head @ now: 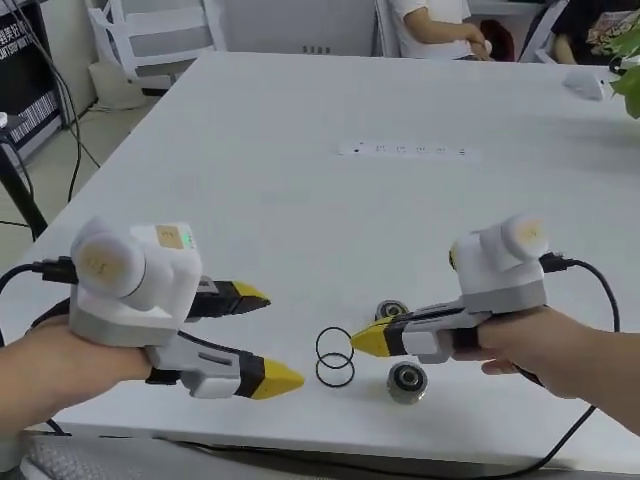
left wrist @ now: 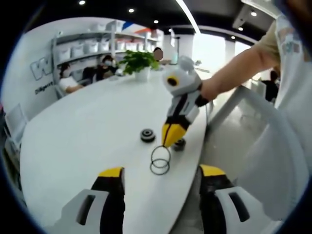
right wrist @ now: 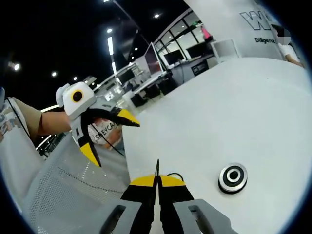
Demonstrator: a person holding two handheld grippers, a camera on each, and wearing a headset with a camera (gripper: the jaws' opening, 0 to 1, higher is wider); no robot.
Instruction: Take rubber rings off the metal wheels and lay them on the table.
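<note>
I'm looking down a long white table (head: 300,110) with a white socket strip (head: 400,150) set in its top. Pale tiled floor (head: 65,155) on the left, a white chair (head: 150,35) at the far end. White wall shelves (left wrist: 83,46), a leafy green potted plant (left wrist: 138,61), round ceiling spotlights (left wrist: 130,9) overhead, a bright window (left wrist: 209,51).

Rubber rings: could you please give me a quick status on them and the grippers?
Left gripper open, empty. Right gripper shut, tip at the rings. Both rings flat on table, two wheels beside them. Nothing in the way.
</note>
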